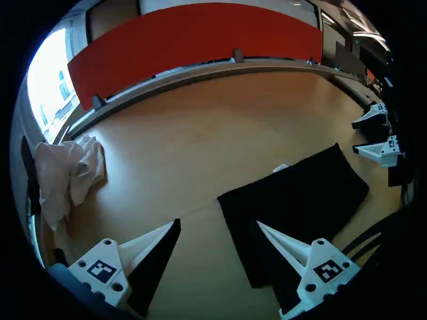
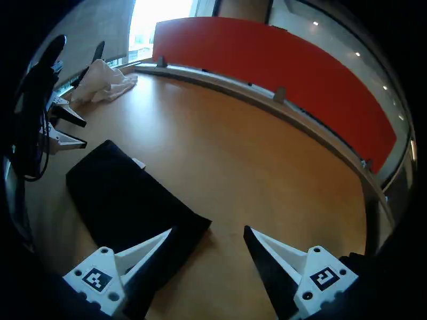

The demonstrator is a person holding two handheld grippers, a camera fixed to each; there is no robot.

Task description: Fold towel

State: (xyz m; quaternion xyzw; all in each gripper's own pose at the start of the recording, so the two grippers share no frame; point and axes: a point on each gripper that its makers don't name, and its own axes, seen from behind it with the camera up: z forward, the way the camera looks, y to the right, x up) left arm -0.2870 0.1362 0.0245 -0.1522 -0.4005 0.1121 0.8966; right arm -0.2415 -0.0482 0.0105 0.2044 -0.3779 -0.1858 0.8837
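Left tool (image 1: 218, 221) spread, black towel (image 1: 299, 192) beneath its right finger

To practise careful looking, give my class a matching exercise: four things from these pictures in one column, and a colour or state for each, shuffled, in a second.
Things:
1. towel
2. cloth
3. panel
4. left gripper

Colour or state:
a. red, upright
b. open
c. white, crumpled
d. black, flat

Pairs: 1-d, 2-c, 3-a, 4-b
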